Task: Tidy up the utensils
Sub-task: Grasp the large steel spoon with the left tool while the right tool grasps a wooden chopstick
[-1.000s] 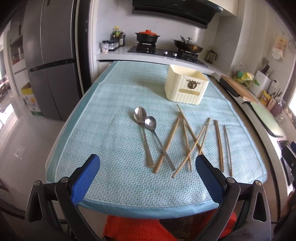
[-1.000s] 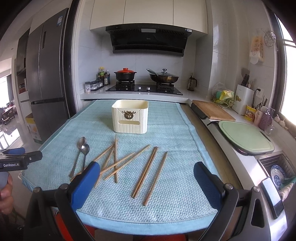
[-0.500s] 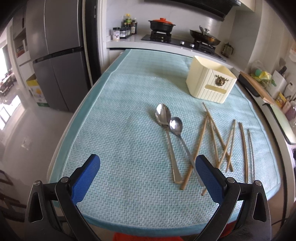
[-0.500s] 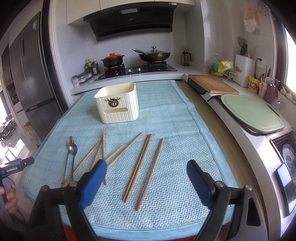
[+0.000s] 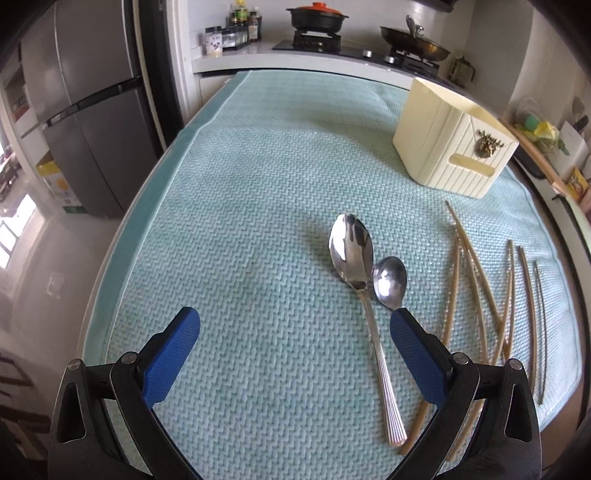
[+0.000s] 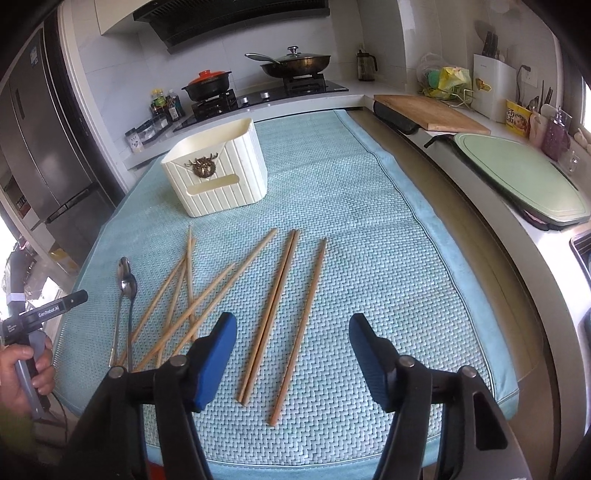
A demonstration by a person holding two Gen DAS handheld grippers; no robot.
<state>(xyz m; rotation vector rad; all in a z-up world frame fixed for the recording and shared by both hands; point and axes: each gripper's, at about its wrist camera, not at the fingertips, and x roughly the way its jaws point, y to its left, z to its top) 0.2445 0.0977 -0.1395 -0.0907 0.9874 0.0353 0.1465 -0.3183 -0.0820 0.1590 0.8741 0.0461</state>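
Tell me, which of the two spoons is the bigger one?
The larger spoon is the one lying left of the smaller spoon in the left wrist view. Its bowl is wider and reaches farther toward the cream box.

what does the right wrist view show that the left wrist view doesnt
Only the right wrist view shows the wooden cutting board, the green board, the range hood, a hand holding the left gripper's handle, and the right gripper, its jaws closing over bare mat with chopsticks between them, untouched.

Only the left wrist view shows the left gripper with jaws open, and the larger spoon's ribbed handle up close.

Both show the mat, cream holder, two spoons, chopsticks, fridge and stove pots.
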